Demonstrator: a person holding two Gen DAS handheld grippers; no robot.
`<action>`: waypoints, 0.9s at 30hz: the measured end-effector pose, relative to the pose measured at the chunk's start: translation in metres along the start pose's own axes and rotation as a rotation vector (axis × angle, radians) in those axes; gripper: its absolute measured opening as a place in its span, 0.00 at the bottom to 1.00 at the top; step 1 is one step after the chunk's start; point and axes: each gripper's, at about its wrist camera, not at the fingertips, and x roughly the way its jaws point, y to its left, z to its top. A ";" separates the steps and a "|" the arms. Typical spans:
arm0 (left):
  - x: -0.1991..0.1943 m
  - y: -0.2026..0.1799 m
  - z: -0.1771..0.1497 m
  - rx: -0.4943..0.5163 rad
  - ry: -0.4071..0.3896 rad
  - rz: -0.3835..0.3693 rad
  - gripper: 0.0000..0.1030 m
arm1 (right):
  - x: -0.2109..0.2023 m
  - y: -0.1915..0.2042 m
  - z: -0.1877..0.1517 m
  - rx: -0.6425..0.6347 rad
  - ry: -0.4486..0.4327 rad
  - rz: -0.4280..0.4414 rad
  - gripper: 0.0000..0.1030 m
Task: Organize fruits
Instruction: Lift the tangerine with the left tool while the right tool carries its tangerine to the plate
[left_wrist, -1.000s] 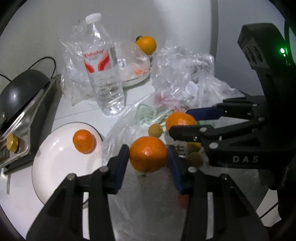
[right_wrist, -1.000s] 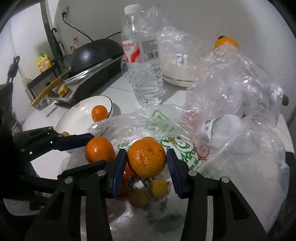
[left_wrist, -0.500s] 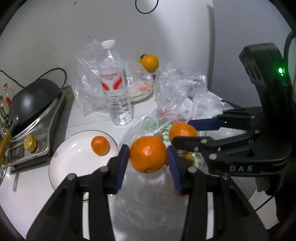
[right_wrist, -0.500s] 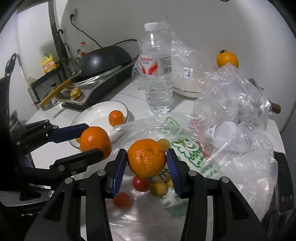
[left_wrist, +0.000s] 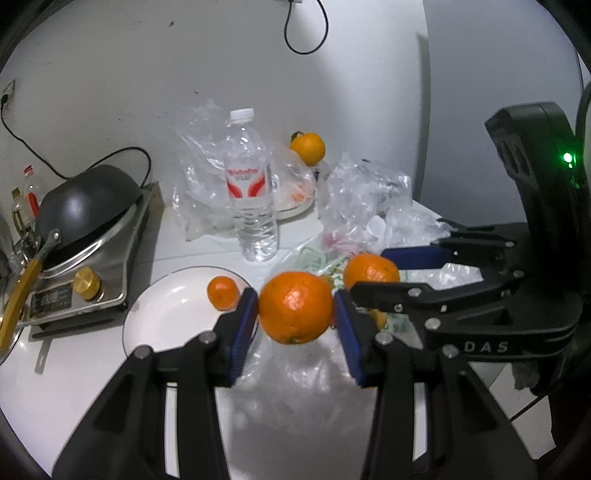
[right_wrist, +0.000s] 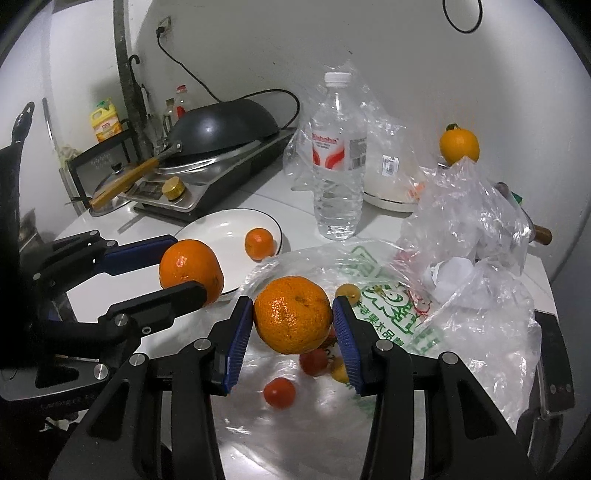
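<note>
The left gripper (left_wrist: 295, 319) is pinching a large orange (left_wrist: 295, 306) between its blue pads, jaws partly spread to the fruit's width. This orange is round, bright and glossy, with a pale highlight on its dimpled skin, and it is hanging in the air above a flattened plastic bag (left_wrist: 291, 384) on the white counter (left_wrist: 74, 387).

The right gripper (right_wrist: 293, 325) is likewise clamping a second orange (right_wrist: 293, 314) between its pads, jaws parted just as far as the fruit is wide. This one is looking rougher, with darker specks on its pitted peel. It is hovering over the printed plastic bag (right_wrist: 388, 306), where small red tomatoes (right_wrist: 279, 392) and a few small yellow fruits (right_wrist: 349, 291) are lying loose on the film.

The two grippers are sitting side by side, near each other but apart.

To the left, a white plate (right_wrist: 221, 230) is holding one small orange (right_wrist: 259, 242) near its right edge. Farther back, a water bottle (right_wrist: 338, 158) is standing upright. Behind it a bowl wrapped in clear plastic (right_wrist: 388, 184) is resting, and another orange (right_wrist: 459, 144) with a green stem is sitting high at the far right. A black wok (right_wrist: 225, 123) is lying upside down on a metal stove (right_wrist: 192, 192) at the far left.
</note>
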 end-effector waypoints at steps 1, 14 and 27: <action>-0.002 0.001 0.000 -0.001 -0.003 0.001 0.42 | -0.001 0.002 0.000 -0.002 -0.001 -0.002 0.46; -0.027 0.023 -0.006 -0.029 -0.042 0.037 0.42 | -0.003 0.023 0.007 -0.025 -0.005 0.005 0.46; -0.047 0.060 -0.022 -0.076 -0.054 0.102 0.43 | 0.006 0.052 0.021 -0.068 -0.004 0.037 0.46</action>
